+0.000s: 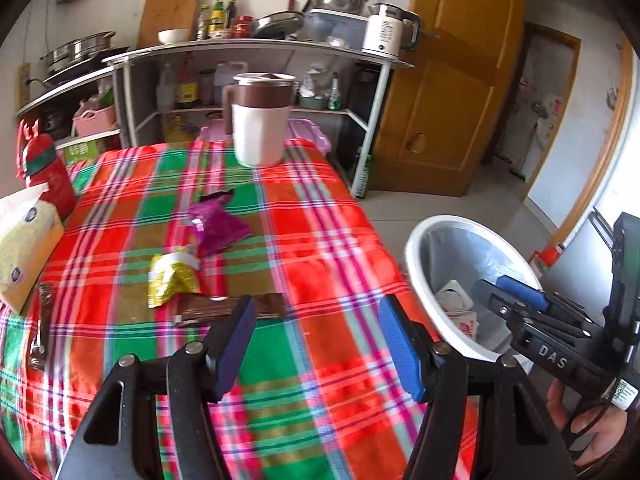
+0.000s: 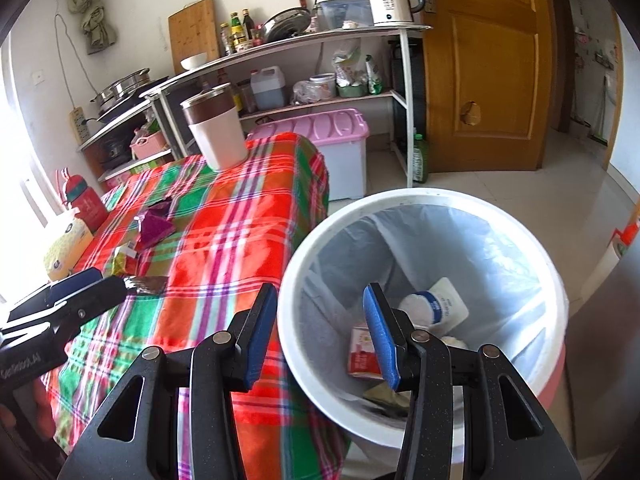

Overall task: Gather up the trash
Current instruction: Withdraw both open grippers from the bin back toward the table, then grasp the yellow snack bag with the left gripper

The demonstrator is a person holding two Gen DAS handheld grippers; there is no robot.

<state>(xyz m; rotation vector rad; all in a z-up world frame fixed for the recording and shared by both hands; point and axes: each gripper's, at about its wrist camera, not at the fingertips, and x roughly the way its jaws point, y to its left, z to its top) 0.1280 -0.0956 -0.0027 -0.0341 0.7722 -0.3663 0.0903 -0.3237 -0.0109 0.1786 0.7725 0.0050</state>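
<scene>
Left tool [image 1: 318,344]: jaws wide, nothing between them, above plaid tabletop [image 1: 328,240], just short of brown wrapper [image 1: 232,309].

Right tool [image 2: 318,334]: jaws wide, nothing held, at near rim of bin [image 2: 520,236].

Trash on tabletop: brown wrapper; gold wrapper [image 1: 172,278] just behind it; purple wrapper [image 1: 218,224] farther back.

Bin beside tabletop, lined with bag; holds red carton [image 2: 362,354], white bottle [image 2: 438,306].

Mug [image 1: 260,120] at far tabletop edge. Tissue pack [image 1: 24,240] at left.
</scene>
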